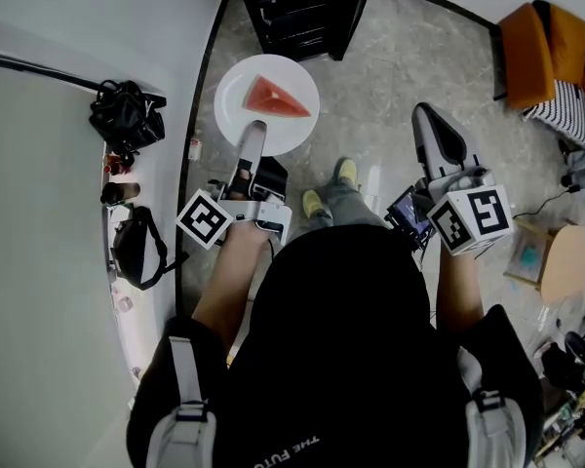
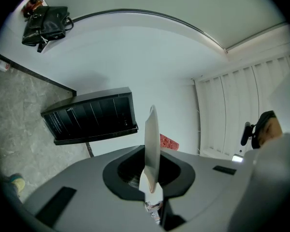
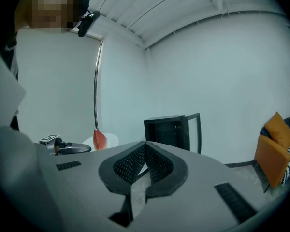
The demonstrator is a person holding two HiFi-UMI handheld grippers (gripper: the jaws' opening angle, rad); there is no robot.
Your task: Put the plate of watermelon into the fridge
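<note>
Plainly short of the fridge, in the left gripper's hold

Pinched the white plate (image 1: 236, 100) by its near rim with the left gripper (image 1: 253, 136), out over the floor. Carried one watermelon wedge (image 1: 275, 97) on it, loose. Judged the plate stiff, glazed and breakable, light enough for a rim hold if level; judged the wedge wet and apt to slide on a tilt. Faced the black fridge (image 1: 297, 13), door open, just beyond. Read only "THE FUT" on the black top (image 1: 302, 359), rest cut off; found no brand elsewhere. Had the right gripper (image 3: 145, 145) pressed closed on nothing.
</note>
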